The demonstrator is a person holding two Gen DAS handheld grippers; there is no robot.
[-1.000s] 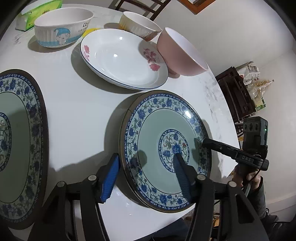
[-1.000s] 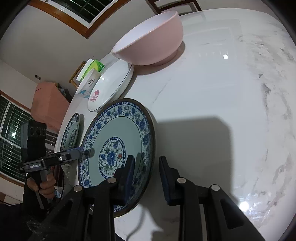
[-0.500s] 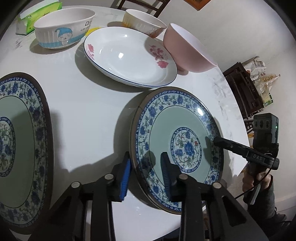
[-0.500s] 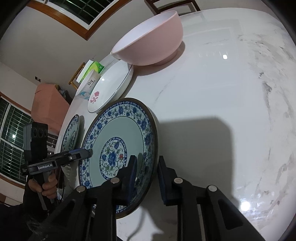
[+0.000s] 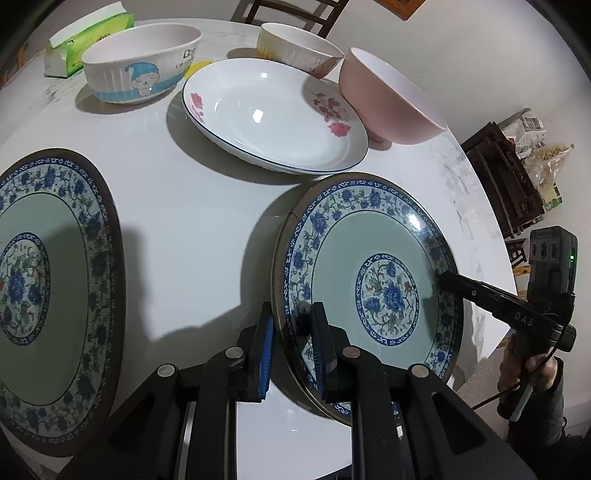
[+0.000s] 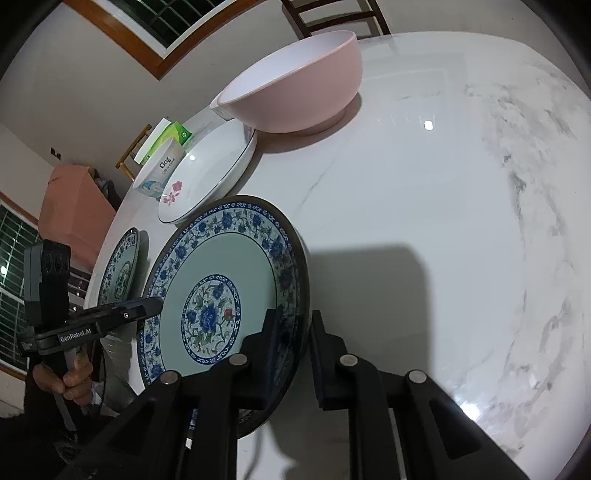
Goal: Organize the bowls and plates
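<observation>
A blue-and-green floral plate (image 5: 376,280) lies on the white marble table (image 5: 192,221); it also shows in the right wrist view (image 6: 221,295). My left gripper (image 5: 291,350) is shut on its left rim. My right gripper (image 6: 291,354) is shut on its opposite rim. The plate looks tilted, its gripped edges lifted a little. A matching floral plate (image 5: 48,295) lies to the left. A white plate with pink flowers (image 5: 273,114) sits behind, with a pink bowl (image 5: 391,103), a cartoon bowl (image 5: 140,70) and a small cream bowl (image 5: 295,48) near it.
A green tissue pack (image 5: 85,37) lies at the table's far left. A wooden chair (image 5: 288,11) stands behind the table. The table edge curves round at the right, with dark shelving (image 5: 506,184) beyond it. Bare marble (image 6: 443,221) stretches right of the plate.
My left gripper has closed from wide open onto the plate's left rim. My right gripper has stayed clamped on the opposite rim. The plate has tilted up a little.
</observation>
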